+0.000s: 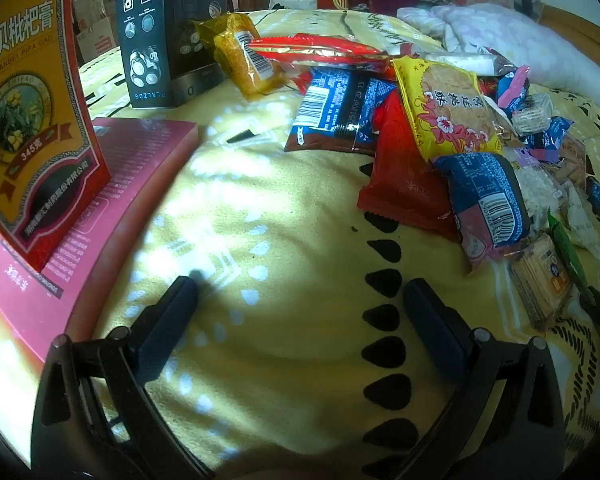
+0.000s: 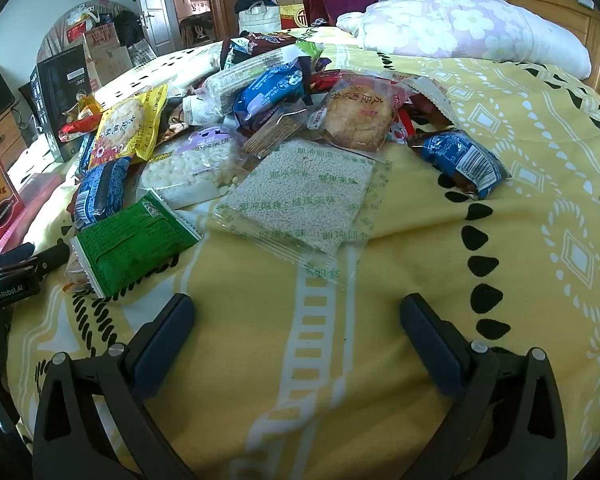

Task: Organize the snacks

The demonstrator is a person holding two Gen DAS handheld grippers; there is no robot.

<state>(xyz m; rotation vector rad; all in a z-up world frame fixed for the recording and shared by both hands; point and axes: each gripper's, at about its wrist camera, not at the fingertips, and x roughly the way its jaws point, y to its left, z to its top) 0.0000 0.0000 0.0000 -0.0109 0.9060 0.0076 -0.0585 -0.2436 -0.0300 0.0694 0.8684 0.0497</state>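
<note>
The yellow patterned blanket (image 2: 520, 168) covers the bed and carries everything, and on it the snacks lie in one loose heap (image 2: 260, 120) that spreads from the middle toward the left side of the right wrist view. At the far left edge of the bed stand a tall black box (image 1: 160, 32), a flat pink box (image 1: 112, 200) and, on top of that one, an upright orange medicine carton (image 1: 32, 108). Nothing is sorted yet, so I judge that the task is at its very beginning, in the step of choosing a first packet. The right gripper (image 2: 296, 320) hangs over bare blanket with its jaws spread fully and nothing between them; just ahead of it lie a clear packet of white grains (image 2: 304, 196) and a green packet (image 2: 136, 240). The left gripper (image 1: 300, 304) is equally wide and empty, with a red packet (image 1: 404, 184) and a blue packet (image 1: 488, 196) near its right finger. The next move probably calls for lowering one gripper over a single flat packet at the edge of the heap and closing on its edge, because the thin wrappers overlap and could slip.
</note>
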